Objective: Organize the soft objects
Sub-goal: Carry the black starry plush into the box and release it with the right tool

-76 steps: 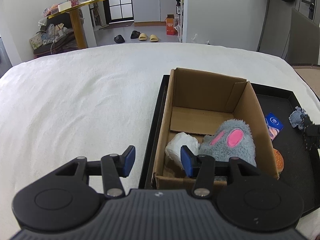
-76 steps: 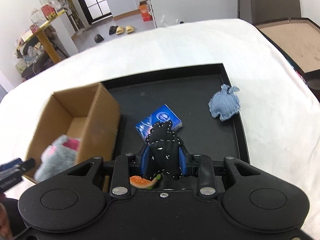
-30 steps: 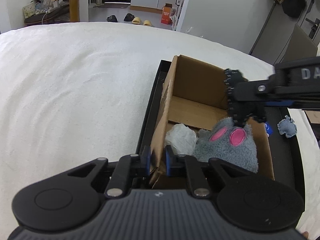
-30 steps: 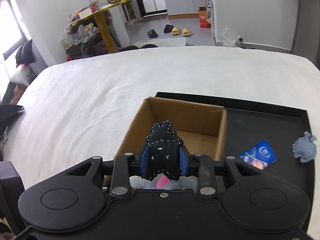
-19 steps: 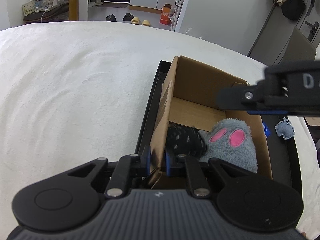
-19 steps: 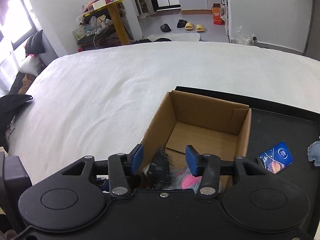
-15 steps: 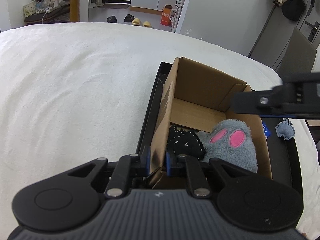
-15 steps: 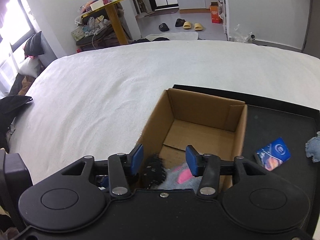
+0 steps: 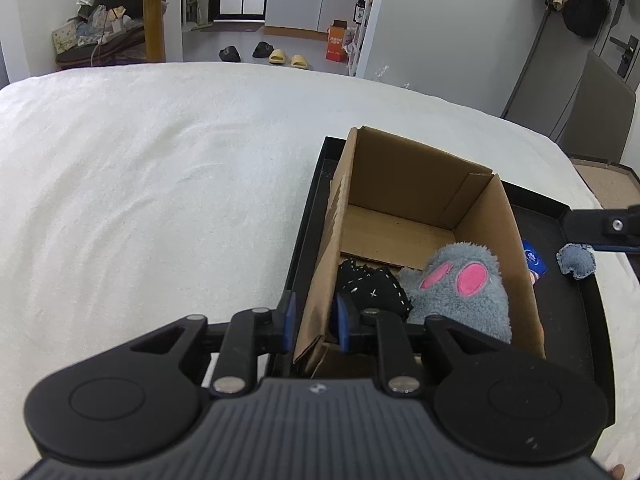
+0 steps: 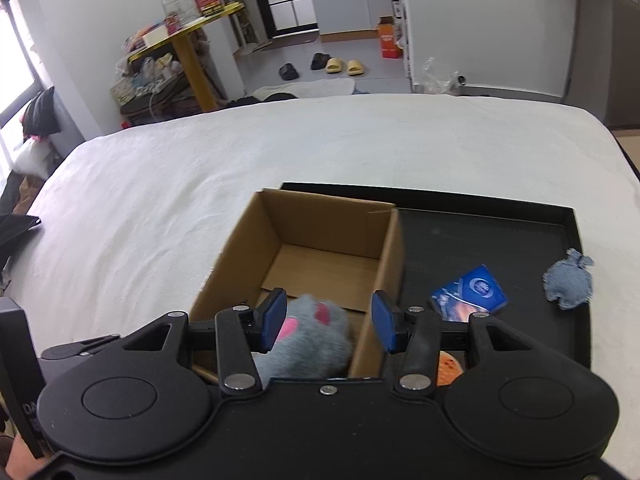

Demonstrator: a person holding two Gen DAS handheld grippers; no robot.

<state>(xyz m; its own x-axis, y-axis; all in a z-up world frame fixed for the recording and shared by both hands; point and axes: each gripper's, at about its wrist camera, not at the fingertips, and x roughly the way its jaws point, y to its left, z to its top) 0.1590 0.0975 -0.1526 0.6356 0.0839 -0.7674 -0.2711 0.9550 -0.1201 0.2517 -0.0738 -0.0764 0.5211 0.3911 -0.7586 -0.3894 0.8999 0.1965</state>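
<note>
A cardboard box (image 9: 416,184) stands at the left end of a black tray (image 9: 568,320) on the white bed. In it lie a grey plush with pink patches (image 9: 460,292) and a black stitched soft toy (image 9: 372,288). My left gripper (image 9: 312,318) is shut on the box's left wall near its front corner. My right gripper (image 10: 326,320) is open and empty, above the box's near right part, over the grey plush (image 10: 312,340). A blue denim soft toy (image 10: 568,280) lies on the tray (image 10: 480,232) at the right; it also shows in the left wrist view (image 9: 576,260).
A blue packet (image 10: 470,290) lies on the tray beside the box (image 10: 320,232). An orange round thing (image 10: 450,368) sits at the tray's near edge, partly hidden. The white bed (image 9: 140,180) spreads left and behind. The right gripper's finger (image 9: 600,228) reaches in from the right of the left wrist view.
My right gripper opened and dropped the black stitched toy into the box, then moved right and back. My left gripper closed on the box wall and holds it.
</note>
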